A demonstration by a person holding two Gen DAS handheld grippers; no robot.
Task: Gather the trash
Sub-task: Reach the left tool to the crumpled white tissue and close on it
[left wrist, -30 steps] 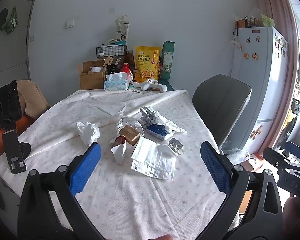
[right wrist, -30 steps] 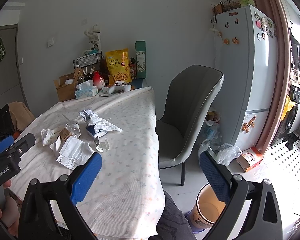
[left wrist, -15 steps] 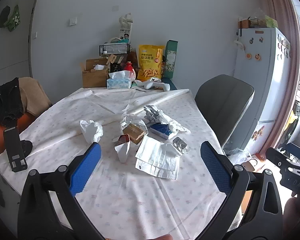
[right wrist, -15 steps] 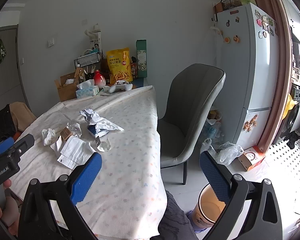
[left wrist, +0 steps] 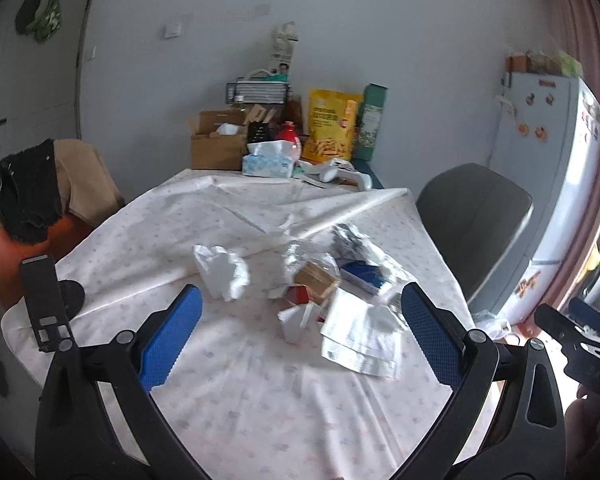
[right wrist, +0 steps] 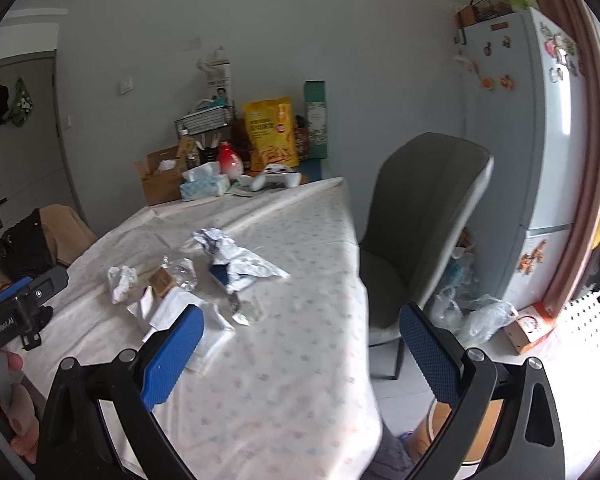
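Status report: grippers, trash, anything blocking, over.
Left hand-held gripper open, empty. Right hand-held gripper open, empty. Trash piled mid-table, untouched. Nothing blocking.

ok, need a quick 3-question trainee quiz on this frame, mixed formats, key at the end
1. True or false: the left gripper is shut on the crumpled white tissue.
2. Which lies nearest the grey chair? A. crumpled white tissue B. blue packet under the torn white wrapper C. tissue box
3. Fill in: beside the table, on the floor under the right gripper, stands a tan ____.

Key: 1 false, both grippers are open and empty. 2 B. 3 bin.
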